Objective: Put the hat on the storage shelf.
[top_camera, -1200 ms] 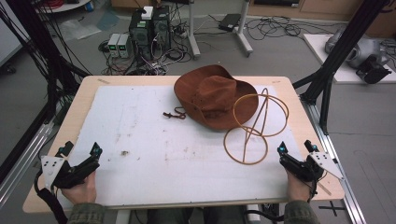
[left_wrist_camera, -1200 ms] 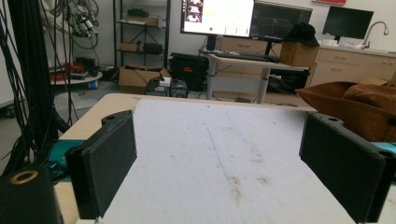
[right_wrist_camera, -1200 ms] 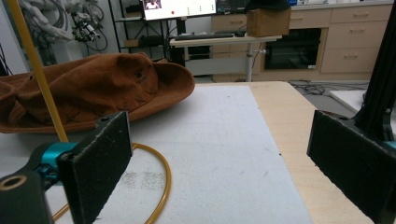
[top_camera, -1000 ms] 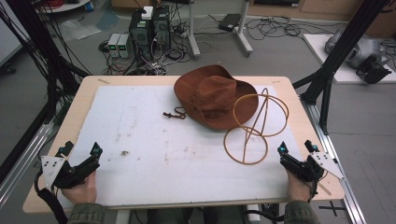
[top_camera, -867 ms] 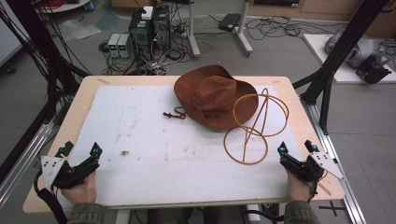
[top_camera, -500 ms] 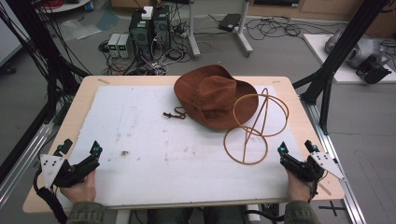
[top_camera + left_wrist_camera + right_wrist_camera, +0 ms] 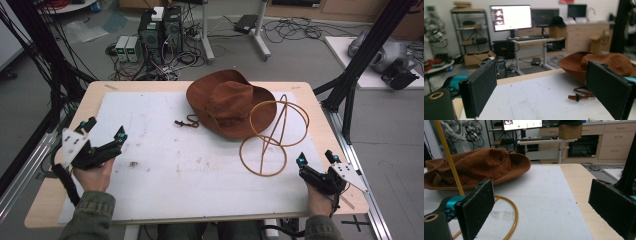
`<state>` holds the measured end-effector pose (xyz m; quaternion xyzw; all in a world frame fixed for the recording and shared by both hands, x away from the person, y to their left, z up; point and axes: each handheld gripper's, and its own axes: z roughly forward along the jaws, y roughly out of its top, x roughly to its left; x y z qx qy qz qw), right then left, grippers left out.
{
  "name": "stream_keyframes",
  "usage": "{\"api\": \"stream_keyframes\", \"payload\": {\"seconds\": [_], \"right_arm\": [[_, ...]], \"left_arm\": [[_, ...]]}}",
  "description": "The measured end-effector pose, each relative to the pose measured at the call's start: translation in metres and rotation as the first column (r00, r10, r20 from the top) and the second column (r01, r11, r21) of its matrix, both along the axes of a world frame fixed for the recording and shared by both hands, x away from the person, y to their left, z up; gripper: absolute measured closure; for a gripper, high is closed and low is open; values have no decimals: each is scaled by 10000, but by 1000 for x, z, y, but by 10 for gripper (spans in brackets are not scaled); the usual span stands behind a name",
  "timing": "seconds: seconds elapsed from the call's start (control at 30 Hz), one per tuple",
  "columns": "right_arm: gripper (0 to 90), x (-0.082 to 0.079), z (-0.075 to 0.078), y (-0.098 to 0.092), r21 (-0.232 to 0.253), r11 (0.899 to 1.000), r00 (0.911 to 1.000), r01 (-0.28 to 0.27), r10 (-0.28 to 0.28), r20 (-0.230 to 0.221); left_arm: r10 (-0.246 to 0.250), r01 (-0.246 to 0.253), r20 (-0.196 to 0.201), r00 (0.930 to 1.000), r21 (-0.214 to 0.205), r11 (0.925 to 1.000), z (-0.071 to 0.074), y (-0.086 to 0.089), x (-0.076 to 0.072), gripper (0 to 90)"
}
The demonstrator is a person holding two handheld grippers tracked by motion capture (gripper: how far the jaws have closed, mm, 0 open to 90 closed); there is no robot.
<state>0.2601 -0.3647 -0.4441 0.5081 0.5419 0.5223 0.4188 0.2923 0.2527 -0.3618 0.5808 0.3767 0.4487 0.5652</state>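
Note:
A brown wide-brimmed hat (image 7: 230, 102) lies on the white mat (image 7: 165, 165) at the back middle of the table, its dark cord (image 7: 184, 122) trailing to the left. A yellow wire hat stand (image 7: 272, 132) of linked rings rests against the hat's right side. My left gripper (image 7: 104, 134) is open at the left edge, held a little above the mat. My right gripper (image 7: 315, 159) is open at the front right, just right of the stand's flat ring. The left gripper view shows the hat (image 7: 599, 63) and cord (image 7: 580, 93) ahead; the right gripper view shows the hat (image 7: 474, 167) and a yellow ring (image 7: 512, 220).
A small dark speck (image 7: 133, 163) lies on the mat near my left gripper. Black frame posts (image 7: 360, 60) rise at the table's right and left sides. Computers and cables (image 7: 160, 35) sit on the floor behind the table.
My left gripper has risen and moved slightly forward and right over the mat's left edge. My right gripper has hardly moved. Hat and stand are unmoved.

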Motion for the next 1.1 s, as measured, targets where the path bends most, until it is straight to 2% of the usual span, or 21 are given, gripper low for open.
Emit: {"api": "stream_keyframes", "payload": {"seconds": [0.03,0.17,0.23,0.3,0.37,0.4,0.53,0.6,0.63,0.67,0.7,0.77,0.83,0.87,0.9,0.93,0.97,1.0,1.03,1.07,1.1], "right_arm": [[60,0,0,0,23,10000,10000,-16,16,16],[59,0,1,0,25,10000,10000,-55,55,24],[60,1,0,1,27,10000,9999,-91,91,46],[60,1,0,0,-13,9999,9999,-109,109,6],[60,1,0,-1,-4,9999,9999,-105,105,-4],[60,1,0,-1,-4,9999,9999,-105,105,-4],[59,3,-1,-1,70,9999,9999,-122,122,-38],[60,4,-1,-2,-5,9999,9999,-153,152,-59],[60,4,-1,-2,-5,9999,9999,-164,164,-43],[59,4,-1,-2,2,9998,9998,-177,177,-44],[59,4,-1,-2,2,9998,9998,-177,177,-44],[60,4,-1,-2,51,9998,9998,-183,183,-53],[60,4,-1,-2,48,9998,9998,-214,214,2],[60,4,-1,-2,53,9997,9997,-228,229,-12],[60,4,-1,-2,53,9997,9997,-228,229,-12],[60,4,-1,-2,121,9996,9997,-238,238,-33],[60,4,-1,-2,121,9996,9997,-238,238,-33],[59,4,-1,-2,39,9996,9996,-293,293,-34],[60,5,-1,-2,33,9995,9995,-302,302,-24],[60,5,-2,-2,29,9995,9995,-304,304,-11],[60,5,-2,-2,59,9995,9995,-303,304,-20]], "left_arm": [[0,0,0,10000,0,10000,0,0,0,112],[-377,384,-321,9988,205,9991,16,-18,27,112],[-452,474,-697,9965,304,9984,22,-31,46,112],[-511,539,-771,9957,344,9980,23,-35,52,112],[-736,773,-1109,9911,292,9966,27,-50,70,115],[-736,773,-1109,9911,292,9966,27,-50,70,115],[-1169,1240,-1690,9787,320,9918,34,-73,94,115],[-1558,1641,-2111,9650,220,9862,39,-88,108,115],[-1930,2044,-2601,9461,170,9787,41,-100,120,115],[-2053,2195,-2872,9356,180,9754,42,-106,126,115],[-2053,2195,-2872,9356,180,9754,42,-106,126,114],[-2319,2530,-3334,9138,206,9672,42,-122,137,114],[-2438,2701,-3633,8992,225,9626,39,-134,144,114],[-2519,2829,-3871,8869,242,9588,37,-142,148,114],[-2526,2885,-3981,8819,319,9569,35,-147,151,114],[-2637,3053,-4241,8664,319,9517,30,-160,157,114],[-2637,3053,-4241,8664,319,9517,30,-160,157,114],[-2667,3173,-4490,8528,399,9475,23,-171,162,114],[-2667,3173,-4490,8528,399,9475,23,-171,162,114],[-2654,3225,-4718,8408,429,9456,15,-180,168,114],[-2654,3225,-4718,8408,429,9456,15,-180,168,114]]}}
